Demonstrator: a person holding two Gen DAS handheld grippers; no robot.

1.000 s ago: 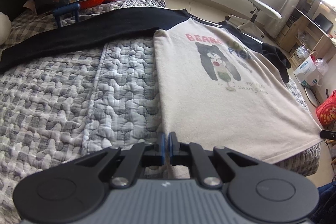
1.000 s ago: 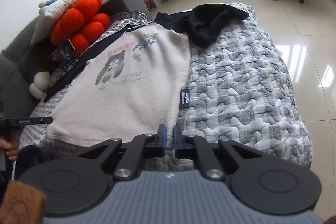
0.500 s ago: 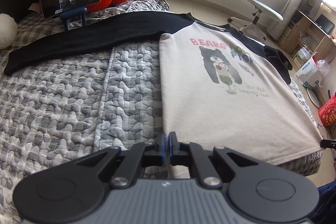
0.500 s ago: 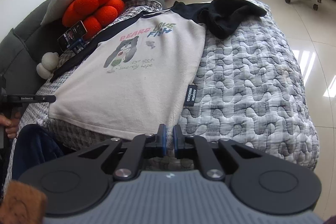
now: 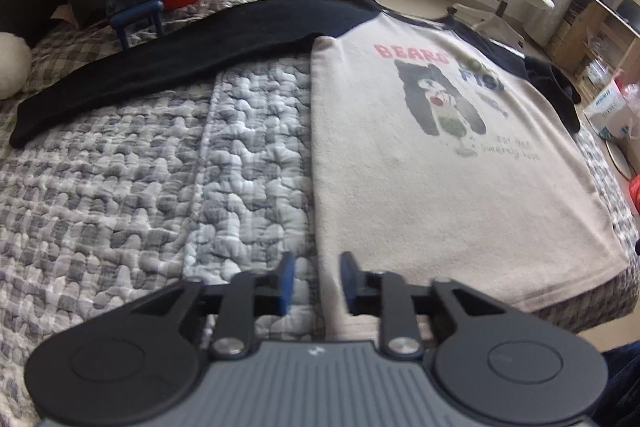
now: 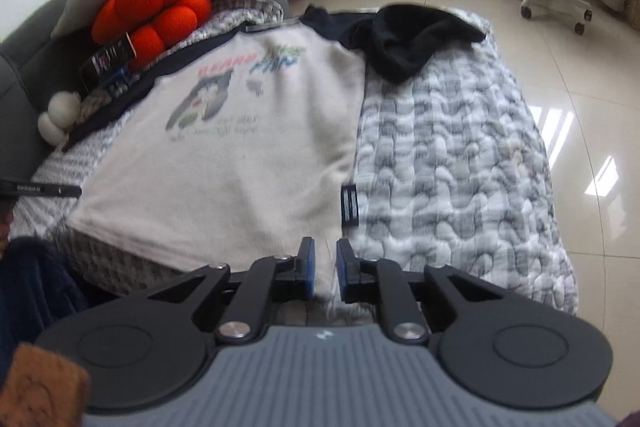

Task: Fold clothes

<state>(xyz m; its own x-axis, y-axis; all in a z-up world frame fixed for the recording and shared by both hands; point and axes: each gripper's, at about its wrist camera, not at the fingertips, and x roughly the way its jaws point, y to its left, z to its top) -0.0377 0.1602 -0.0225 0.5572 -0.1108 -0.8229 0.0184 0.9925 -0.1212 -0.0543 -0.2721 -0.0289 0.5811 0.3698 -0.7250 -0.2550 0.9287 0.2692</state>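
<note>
We are letting go of the cream bear-print shirt point(image 5: 440, 187), flat on the grey quilted bed point(image 5: 140, 187); left gripper point(image 5: 316, 281) and right gripper point(image 6: 325, 267) jaws are opening off its hem corners. Next, probably a sleeve fold.

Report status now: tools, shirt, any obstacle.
Both tools, left and right, opening at hem corners. Raglan shirt flat on quilt. Far sleeve bunched.

Your raglan shirt point(image 5: 440, 195) lies flat, print up, on the quilted cover: cream body, bear graphic, dark sleeves. One sleeve point(image 5: 168, 59) stretches out straight; the other point(image 6: 412, 39) sits bunched near the far edge. Hem faces you, side label point(image 6: 349, 205) showing.
</note>
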